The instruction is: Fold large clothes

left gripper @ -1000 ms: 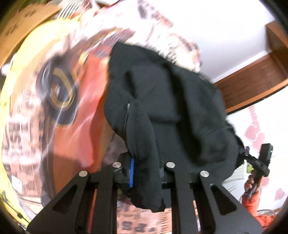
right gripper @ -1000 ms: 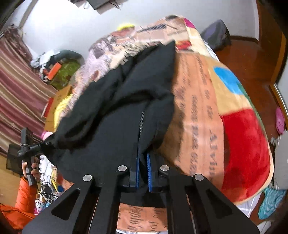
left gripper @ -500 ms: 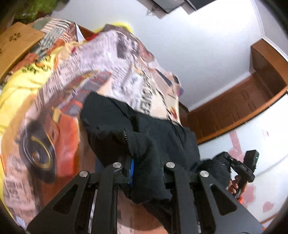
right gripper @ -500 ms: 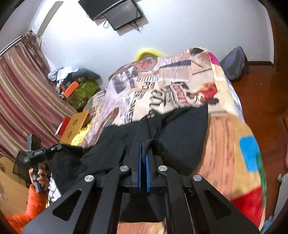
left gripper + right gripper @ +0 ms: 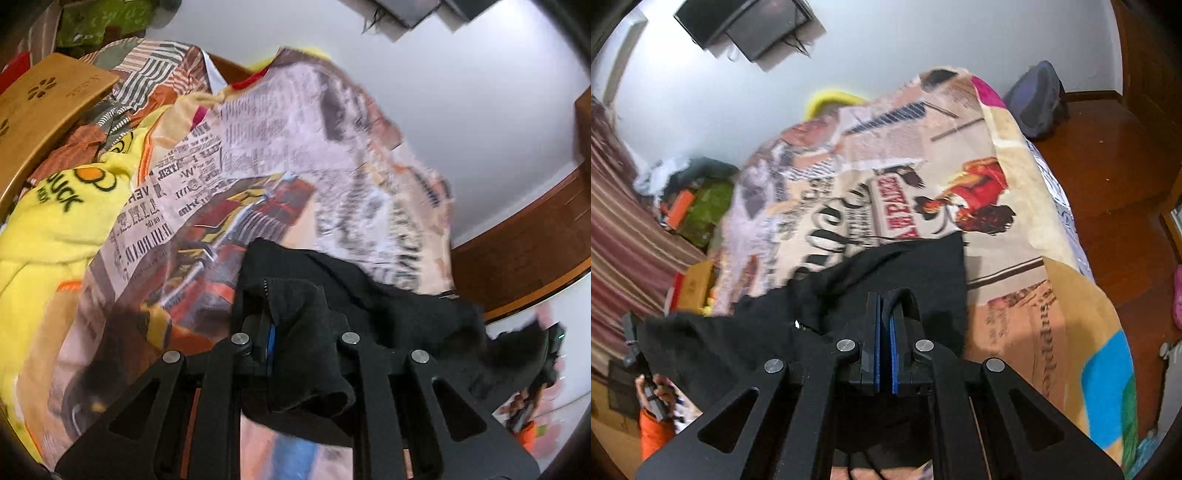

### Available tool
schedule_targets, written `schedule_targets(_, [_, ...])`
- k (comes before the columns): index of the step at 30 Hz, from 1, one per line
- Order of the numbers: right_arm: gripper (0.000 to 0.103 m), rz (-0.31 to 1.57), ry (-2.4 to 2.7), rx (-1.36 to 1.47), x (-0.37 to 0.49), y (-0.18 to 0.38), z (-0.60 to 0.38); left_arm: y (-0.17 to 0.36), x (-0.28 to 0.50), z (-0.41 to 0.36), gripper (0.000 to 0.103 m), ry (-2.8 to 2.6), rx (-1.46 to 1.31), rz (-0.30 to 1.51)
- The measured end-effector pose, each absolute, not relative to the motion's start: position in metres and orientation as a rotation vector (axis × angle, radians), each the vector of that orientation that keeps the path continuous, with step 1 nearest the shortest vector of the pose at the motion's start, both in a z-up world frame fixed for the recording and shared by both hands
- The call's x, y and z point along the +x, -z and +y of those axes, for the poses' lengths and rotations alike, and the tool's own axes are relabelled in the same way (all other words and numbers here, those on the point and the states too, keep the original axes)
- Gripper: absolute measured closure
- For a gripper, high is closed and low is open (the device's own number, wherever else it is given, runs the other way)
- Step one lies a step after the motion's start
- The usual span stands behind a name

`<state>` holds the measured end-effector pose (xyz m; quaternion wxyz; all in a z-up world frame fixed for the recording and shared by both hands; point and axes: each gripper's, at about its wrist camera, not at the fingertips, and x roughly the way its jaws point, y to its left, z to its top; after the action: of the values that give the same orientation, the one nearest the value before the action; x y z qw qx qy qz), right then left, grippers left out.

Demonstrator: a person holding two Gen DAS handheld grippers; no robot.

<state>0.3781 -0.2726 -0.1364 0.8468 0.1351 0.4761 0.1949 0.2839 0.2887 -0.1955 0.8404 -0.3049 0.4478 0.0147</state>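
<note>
Left wrist view: left gripper (image 5: 306,343) clamps a thick bunch of the black zip garment (image 5: 369,295), which trails over the printed blanket (image 5: 295,129).
Right wrist view: right gripper (image 5: 884,347) pinches the garment's thin edge tight; a hard tug could slip it free.

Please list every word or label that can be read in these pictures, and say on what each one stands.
"DUCK": on the yellow blanket.
"PALACE", roughly, blurred: on the printed bedspread.
Other newsprint lettering on the bedspread: too blurred to read.
Black garment, both grippers: no text.
</note>
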Motion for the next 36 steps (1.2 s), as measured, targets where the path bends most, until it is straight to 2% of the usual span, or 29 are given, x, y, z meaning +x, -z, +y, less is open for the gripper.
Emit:
schedule_targets(8, [0.100,1.061,-0.419,0.264,0.397,0.165,-0.272,0.246,0.312,0.273,0.087,-0.015,-0.583,1.083])
schedule_targets(14, [0.096,1.136,-0.392,0.166,0.393,0.150,-0.267,0.219,0.303,0.271,0.082,-0.039,-0.481,1.080])
schedule_targets(17, [0.094,1.107,-0.371,0.064,0.380,0.131,-0.260,0.204,0.300,0.265,0.079,-0.052,-0.392,1.098])
schedule_targets(18, [0.091,1.085,-0.359,0.027,0.372,0.122,-0.258,0.201,0.300,0.264,0.077,-0.058,-0.375,1.113])
schedule_targets(20, [0.078,1.043,-0.312,-0.056,0.361,0.112,-0.252,0.196,0.299,0.264,0.075,-0.070,-0.376,1.134])
schedule_targets(22, [0.054,0.963,-0.279,-0.138,0.347,0.098,-0.247,0.190,0.297,0.265,0.073,-0.063,-0.372,1.127])
schedule_targets(23, [0.051,0.920,-0.269,-0.161,0.340,0.091,-0.246,0.187,0.296,0.267,0.072,-0.058,-0.379,1.126])
schedule_targets(30, [0.050,0.852,-0.376,-0.124,0.304,0.067,-0.220,0.173,0.288,0.281,0.067,-0.015,-0.500,1.112])
schedule_targets(36, [0.050,0.891,-0.509,-0.230,0.288,0.101,-0.139,0.175,0.282,0.284,0.065,0.002,-0.500,1.127])
